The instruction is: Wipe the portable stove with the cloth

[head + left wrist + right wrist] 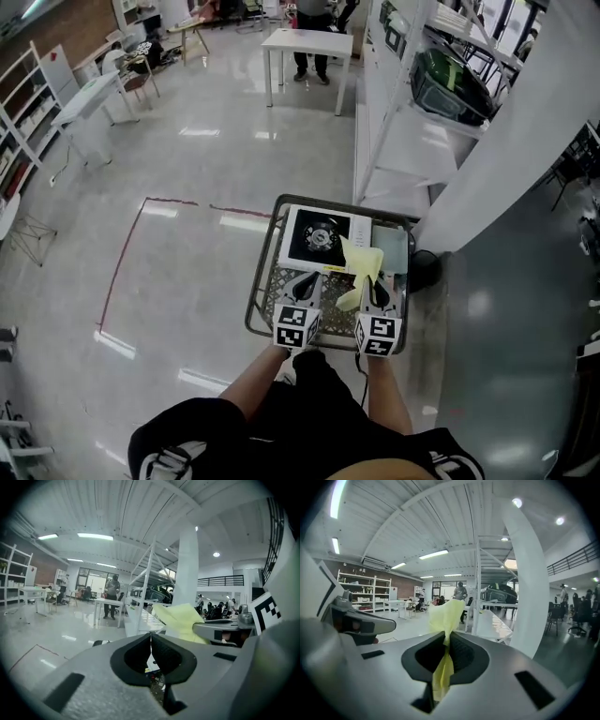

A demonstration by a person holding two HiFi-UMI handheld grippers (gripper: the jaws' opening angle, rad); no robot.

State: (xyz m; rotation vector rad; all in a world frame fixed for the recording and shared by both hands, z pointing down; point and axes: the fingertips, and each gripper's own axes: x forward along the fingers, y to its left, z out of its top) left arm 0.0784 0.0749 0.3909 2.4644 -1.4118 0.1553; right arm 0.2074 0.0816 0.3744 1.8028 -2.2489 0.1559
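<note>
The portable stove (319,236), white with a black burner, lies at the far side of a wire-mesh cart (259,302). A yellow cloth (362,262) stands up at the stove's right front corner, pinched in my right gripper (375,281). In the right gripper view the jaws are shut on the cloth (446,615), which sticks up past my right gripper (446,637). My left gripper (305,277) hovers over the cart in front of the stove. Its jaws meet with nothing between them at my left gripper (150,637). The cloth (181,620) shows to its right.
A white shelving rack (405,141) and a white column (525,122) stand behind and right of the cart. A white table (306,42) with a person behind it is far ahead. A red tape line (169,201) marks the glossy floor at left.
</note>
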